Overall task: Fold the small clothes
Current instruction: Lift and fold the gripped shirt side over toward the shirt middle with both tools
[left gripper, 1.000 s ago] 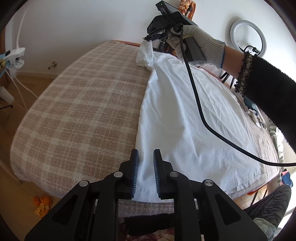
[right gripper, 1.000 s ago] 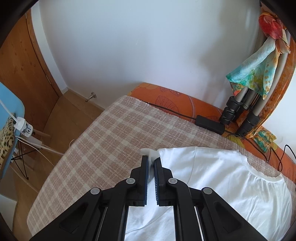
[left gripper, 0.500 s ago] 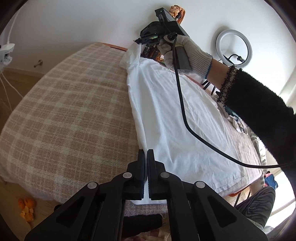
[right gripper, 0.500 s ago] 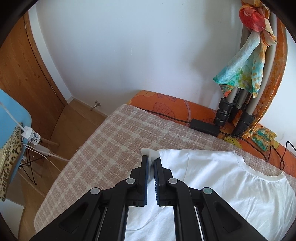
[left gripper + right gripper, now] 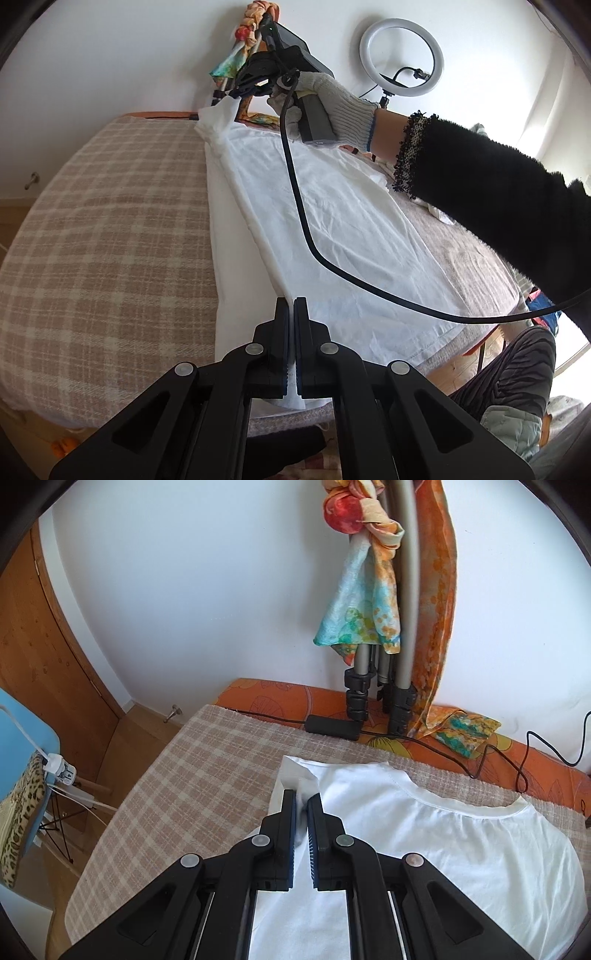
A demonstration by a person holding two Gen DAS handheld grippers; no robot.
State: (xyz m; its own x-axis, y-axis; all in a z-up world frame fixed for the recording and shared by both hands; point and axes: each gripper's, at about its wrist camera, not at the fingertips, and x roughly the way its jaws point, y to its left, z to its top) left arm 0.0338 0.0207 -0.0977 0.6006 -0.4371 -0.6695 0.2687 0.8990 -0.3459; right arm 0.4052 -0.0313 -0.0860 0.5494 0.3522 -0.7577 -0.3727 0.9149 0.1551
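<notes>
Both grippers, left gripper [image 5: 290, 308] and right gripper [image 5: 301, 800], now pinch the shirt [image 5: 332, 229], its left edge lifted higher over bare blanket [image 5: 110, 221].

Our grippers: left gripper [image 5: 290, 306] and right gripper [image 5: 301, 800] black, silver screws, blue pads.
Our hand [image 5: 325, 101]: white knit glove, black fuzzy sleeve [image 5: 491, 199].

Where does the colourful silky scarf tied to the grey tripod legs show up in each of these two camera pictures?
Left wrist view: the colourful silky scarf sits small at top centre, behind the right gripper, which is pinching the white T-shirt.
Right wrist view: the scarf hangs large at upper right, knotted on the grey tripod legs.
Shared landmark: the beige checked blanket under the shirt.
</notes>
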